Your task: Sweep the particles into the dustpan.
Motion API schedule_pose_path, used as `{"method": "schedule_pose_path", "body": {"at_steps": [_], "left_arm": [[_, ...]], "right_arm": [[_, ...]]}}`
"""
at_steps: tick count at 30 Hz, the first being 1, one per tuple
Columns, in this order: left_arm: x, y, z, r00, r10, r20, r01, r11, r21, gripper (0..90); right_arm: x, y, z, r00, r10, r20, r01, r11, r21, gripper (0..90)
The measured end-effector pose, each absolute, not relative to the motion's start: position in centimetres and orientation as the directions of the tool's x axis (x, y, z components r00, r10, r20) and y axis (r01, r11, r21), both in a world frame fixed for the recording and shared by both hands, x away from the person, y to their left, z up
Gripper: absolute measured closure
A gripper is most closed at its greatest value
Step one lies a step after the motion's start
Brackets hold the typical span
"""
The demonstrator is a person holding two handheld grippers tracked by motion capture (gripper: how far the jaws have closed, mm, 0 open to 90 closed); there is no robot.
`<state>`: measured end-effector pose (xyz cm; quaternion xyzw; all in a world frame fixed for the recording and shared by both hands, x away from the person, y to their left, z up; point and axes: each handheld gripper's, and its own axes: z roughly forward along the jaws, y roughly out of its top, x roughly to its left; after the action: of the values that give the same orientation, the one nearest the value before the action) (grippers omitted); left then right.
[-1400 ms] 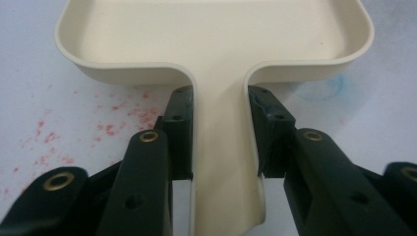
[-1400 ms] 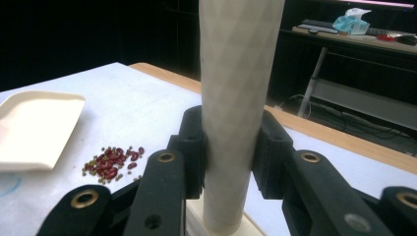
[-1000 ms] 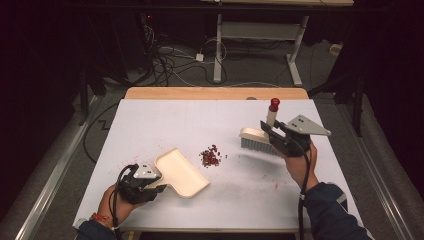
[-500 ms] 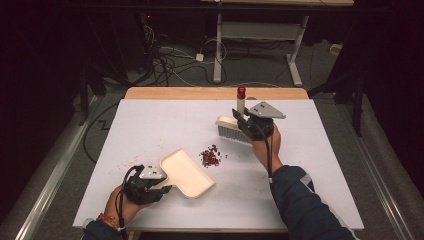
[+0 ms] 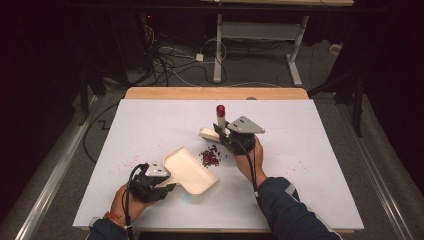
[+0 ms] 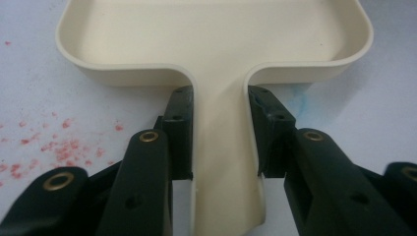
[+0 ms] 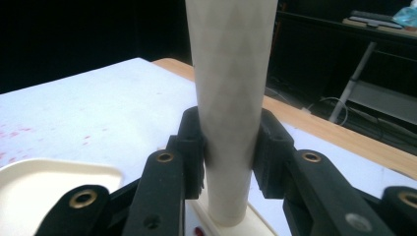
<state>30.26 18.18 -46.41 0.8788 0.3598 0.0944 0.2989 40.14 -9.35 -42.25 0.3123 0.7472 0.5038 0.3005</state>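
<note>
The right gripper (image 5: 226,138) is clamping the upright handle of a cream brush (image 5: 218,121), standing just right of a red crumb pile (image 5: 210,156) at the table's (image 5: 310,150) centre. The left gripper (image 5: 159,187) is gripping the dustpan (image 5: 192,170) handle, pan lying near-left of the pile.

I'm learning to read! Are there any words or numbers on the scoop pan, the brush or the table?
None: no word, number or label can be read anywhere.
The cream dustpan is plain.
The brush handle is plain, with a red tip.
The white table has just red crumbs and faint stains.
</note>
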Motion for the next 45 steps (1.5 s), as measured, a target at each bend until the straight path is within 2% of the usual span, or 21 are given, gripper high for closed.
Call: {"method": "schedule_pose_path", "body": {"at_steps": [10, 25, 35, 45], "left_arm": [[31.0, 16.2, -46.5, 0.695, 0.718, -0.043, 0.599, -0.546, 0.586, 63.8], [31.8, 14.6, -47.1, 0.673, 0.738, -0.042, 0.622, -0.534, 0.573, 63.7], [31.9, 14.8, -47.5, 0.694, 0.72, -0.017, 0.601, -0.567, 0.563, 63.6], [31.8, 16.0, -47.5, 0.715, 0.699, -0.028, 0.593, -0.585, 0.553, 63.6]], "right_arm": [[37.3, -8.6, -42.1, -0.688, 0.721, -0.081, 0.186, 0.283, 0.941, 69.4], [34.3, -6.9, -41.7, -0.716, 0.698, -0.013, 0.215, 0.238, 0.947, 69.6], [34.6, -7.0, -41.0, -0.727, 0.686, -0.032, 0.189, 0.245, 0.951, 70.3], [35.2, -9.9, -37.8, -0.709, 0.703, -0.062, 0.125, 0.212, 0.969, 70.2]]}}
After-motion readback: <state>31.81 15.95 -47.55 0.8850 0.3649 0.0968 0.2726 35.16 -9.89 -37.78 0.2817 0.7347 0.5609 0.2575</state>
